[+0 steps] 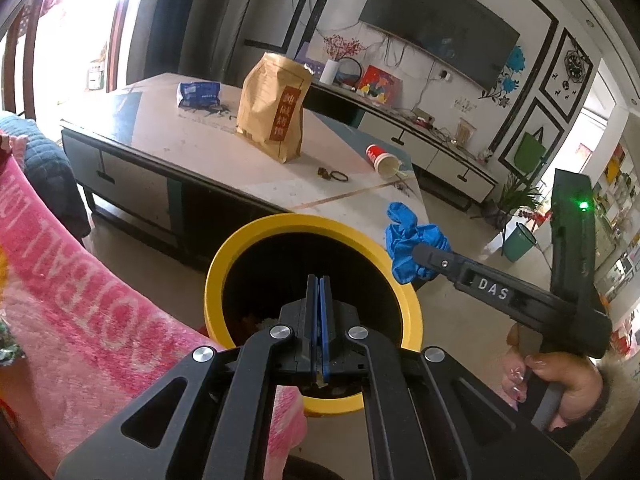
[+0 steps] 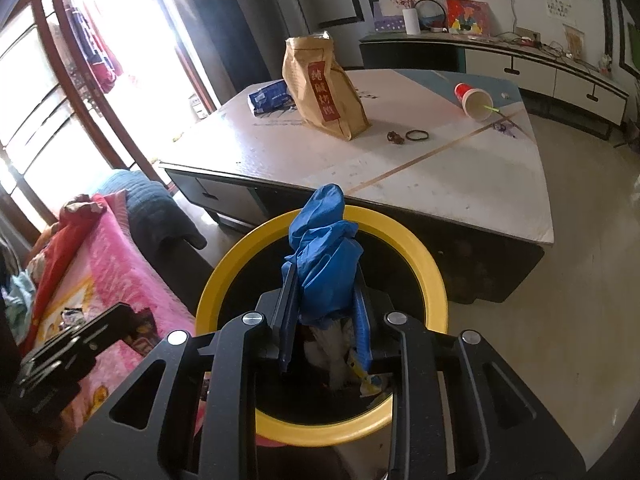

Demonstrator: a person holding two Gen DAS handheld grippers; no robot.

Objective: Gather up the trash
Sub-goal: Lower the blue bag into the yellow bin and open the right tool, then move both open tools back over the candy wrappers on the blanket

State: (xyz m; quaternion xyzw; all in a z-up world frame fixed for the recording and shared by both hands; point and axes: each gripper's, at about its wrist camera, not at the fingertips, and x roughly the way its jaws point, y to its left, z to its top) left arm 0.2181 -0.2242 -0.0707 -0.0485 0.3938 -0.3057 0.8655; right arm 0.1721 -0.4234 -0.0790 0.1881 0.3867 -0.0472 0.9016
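The right hand-held gripper (image 2: pixel 326 304) pinches a crumpled blue glove (image 2: pixel 324 256), long axis upright, directly above the yellow bin (image 2: pixel 436 280); the left hand-held gripper (image 1: pixel 319 320), pressed together empty, hovers beside.

White capitals "DAS" appear on the arm of the right gripper (image 1: pixel 424 258), seen from the left wrist. A red label (image 2: pixel 323 92) on the brown paper bag (image 2: pixel 320 88) carries a vertical column of Chinese characters, too small to read surely. Large pale letters run across the pink blanket (image 1: pixel 80 300); only fragments are legible.
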